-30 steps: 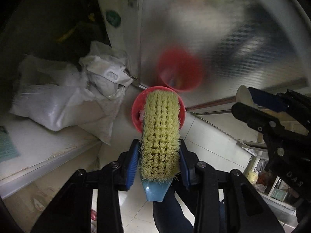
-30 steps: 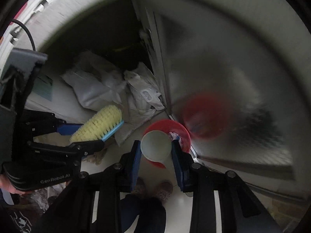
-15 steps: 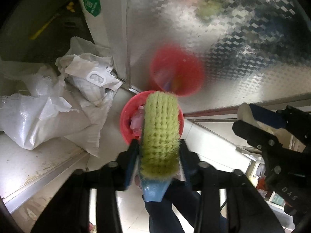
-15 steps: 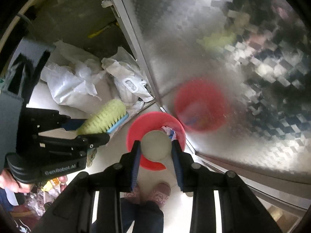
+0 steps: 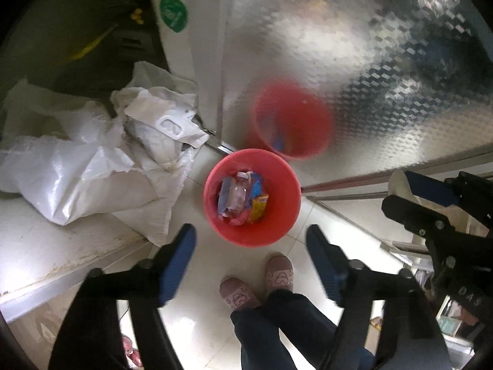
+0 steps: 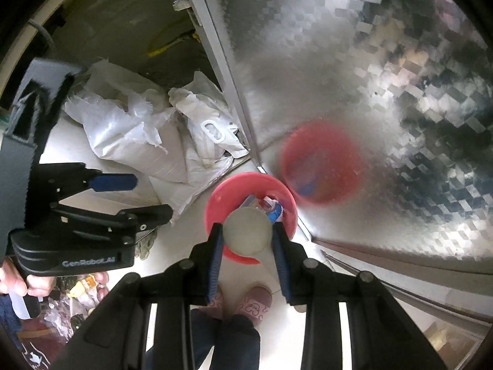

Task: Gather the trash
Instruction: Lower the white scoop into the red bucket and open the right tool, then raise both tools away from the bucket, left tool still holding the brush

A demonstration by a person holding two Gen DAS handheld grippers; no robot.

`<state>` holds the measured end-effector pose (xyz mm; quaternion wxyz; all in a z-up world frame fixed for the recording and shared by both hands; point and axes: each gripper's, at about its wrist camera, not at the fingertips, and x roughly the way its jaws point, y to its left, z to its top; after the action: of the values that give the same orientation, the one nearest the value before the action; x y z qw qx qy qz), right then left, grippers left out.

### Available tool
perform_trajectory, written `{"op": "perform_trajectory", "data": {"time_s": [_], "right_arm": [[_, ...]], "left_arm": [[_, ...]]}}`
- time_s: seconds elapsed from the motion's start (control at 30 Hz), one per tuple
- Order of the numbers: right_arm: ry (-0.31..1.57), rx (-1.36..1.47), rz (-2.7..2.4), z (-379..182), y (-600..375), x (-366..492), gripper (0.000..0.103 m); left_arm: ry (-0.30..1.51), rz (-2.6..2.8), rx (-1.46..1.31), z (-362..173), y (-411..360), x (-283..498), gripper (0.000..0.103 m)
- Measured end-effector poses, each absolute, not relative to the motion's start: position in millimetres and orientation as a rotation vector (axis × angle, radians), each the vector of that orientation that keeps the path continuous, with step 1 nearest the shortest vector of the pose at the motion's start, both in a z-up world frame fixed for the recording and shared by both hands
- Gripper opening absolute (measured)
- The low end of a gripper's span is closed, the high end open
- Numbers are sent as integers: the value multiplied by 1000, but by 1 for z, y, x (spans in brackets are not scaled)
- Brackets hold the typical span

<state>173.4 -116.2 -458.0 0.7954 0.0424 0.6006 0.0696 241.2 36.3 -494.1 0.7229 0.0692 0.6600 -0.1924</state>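
The left tool (image 5: pixel 251 262) is held spread wide above the red bin (image 5: pixel 289 203) at frame centre, its jaws having just been opening, with nothing between them. The right tool (image 6: pixel 248 242) is clamped on a pale round cup (image 6: pixel 247 232) directly over the bin. Wrappers and a bottle (image 5: pixel 237 195) are seen inside the bin, which stands on the floor (image 5: pixel 197 308).

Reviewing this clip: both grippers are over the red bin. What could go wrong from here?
1. The right gripper holds a pale round cup over the near rim of the red bin, not its middle; released here, it might hit the rim and fall to the floor.
2. The left gripper has just been opening and is empty, yet no brush shows among the trash in the bin, so it may have missed.
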Motion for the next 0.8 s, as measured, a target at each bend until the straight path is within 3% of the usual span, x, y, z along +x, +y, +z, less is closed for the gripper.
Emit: {"op": "perform_trajectory", "data": {"time_s": [0.13,0.2,0.6,0.63,0.67,0.7,0.73,0.8], "right_arm": [[1292,92,165,-459,-115,175,30],[1295,86,179,-462,-112,179,30],[1305,-29,271,-489,-85,198,30],[1307,-52,268,-492,-83,199,39],[1311,-72,268,-497,-81,200,60],[1312,-74,271,-499,-81,201,69],[1306,-66,272,-501,-83,200,74],[1307,-66,272,-503,-83,198,75]], "left_arm": [[1426,-375,178,-494,47,237,89],[1417,-353,191,-496,53,236,102],[1433,-239,100,-512,86,234,103],[1437,-231,92,-513,88,232,103],[1440,-223,87,-515,90,230,103],[1443,-216,87,-516,92,228,103],[1446,-206,93,-517,94,226,103],[1451,-216,115,-516,94,220,103]]}}
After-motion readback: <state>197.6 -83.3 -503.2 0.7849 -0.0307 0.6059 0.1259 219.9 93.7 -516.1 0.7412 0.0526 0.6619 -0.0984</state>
